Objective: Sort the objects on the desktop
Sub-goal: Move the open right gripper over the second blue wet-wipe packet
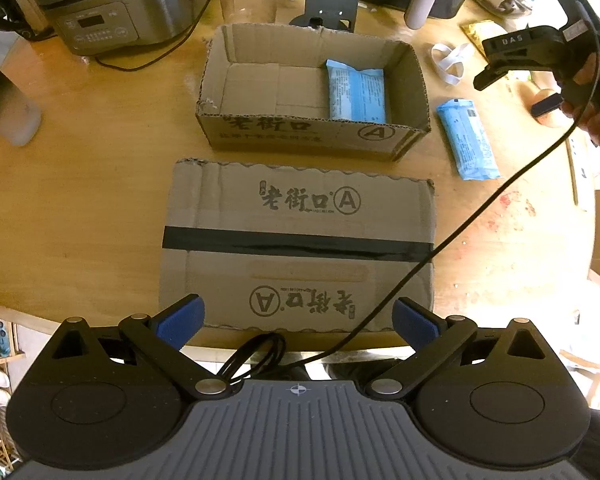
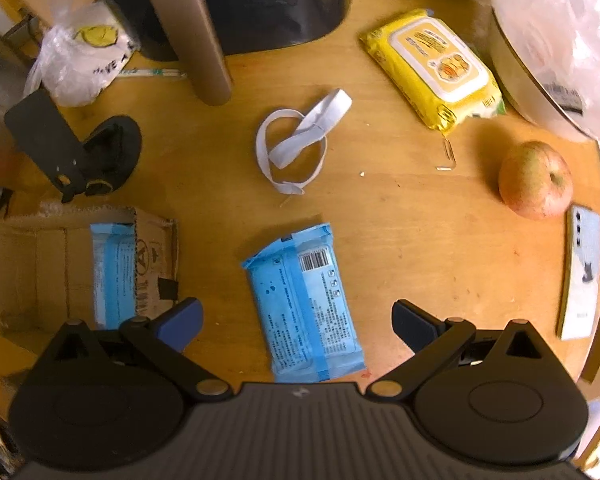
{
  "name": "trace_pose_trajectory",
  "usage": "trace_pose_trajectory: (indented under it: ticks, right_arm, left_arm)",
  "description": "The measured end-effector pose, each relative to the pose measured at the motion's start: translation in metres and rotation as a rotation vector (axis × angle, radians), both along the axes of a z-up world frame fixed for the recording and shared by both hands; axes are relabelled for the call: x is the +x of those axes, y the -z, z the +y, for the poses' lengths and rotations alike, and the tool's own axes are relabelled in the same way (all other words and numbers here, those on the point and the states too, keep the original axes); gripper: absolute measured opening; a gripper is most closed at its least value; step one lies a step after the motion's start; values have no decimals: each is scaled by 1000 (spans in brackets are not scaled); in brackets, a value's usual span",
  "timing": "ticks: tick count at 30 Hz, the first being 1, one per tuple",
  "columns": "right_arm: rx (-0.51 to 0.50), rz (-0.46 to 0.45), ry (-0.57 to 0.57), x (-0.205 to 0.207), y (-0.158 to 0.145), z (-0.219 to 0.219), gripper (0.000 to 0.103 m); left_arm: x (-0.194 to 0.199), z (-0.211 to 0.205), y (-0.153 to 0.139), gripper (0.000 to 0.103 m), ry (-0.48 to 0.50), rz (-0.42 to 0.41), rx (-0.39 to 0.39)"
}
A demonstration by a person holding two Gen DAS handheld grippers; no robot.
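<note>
Between your right gripper's (image 2: 297,322) spread fingers, lower centre: blue packet (image 2: 306,304), ungripped; your left gripper (image 1: 298,322) likewise gapes, empty.

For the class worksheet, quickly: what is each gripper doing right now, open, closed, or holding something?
Left gripper: open, holding nothing, above the taped box.
Right gripper: open, holding nothing, over the blue packet.

Closed carton (image 1: 298,240) at the table's near edge: "老街口" with circled "A", printed twice, one inverted. Open box (image 1: 312,136) behind: same mark on its front wall. Right gripper (image 1: 512,46) body: "DAS".
</note>
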State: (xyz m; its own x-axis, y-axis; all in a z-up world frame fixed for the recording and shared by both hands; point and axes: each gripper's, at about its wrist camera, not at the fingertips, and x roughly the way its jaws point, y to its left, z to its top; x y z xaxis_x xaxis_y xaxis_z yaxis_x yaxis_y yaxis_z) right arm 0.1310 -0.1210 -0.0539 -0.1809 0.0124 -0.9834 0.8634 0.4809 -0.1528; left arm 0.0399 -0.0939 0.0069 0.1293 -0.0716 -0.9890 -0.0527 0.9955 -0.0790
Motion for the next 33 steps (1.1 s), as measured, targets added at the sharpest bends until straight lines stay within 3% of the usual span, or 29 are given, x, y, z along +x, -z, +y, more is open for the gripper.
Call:
trace_pose_trajectory:
  ticks: [13,33]
  right_arm:
    - [45,-12,-310,2,13,7,103]
    - [49,-2,-340,-4,39,6,103]
  left_arm:
    - [-1,3,2,103,-20,9,3]
    - [1,4,4,103,-31,19,11]
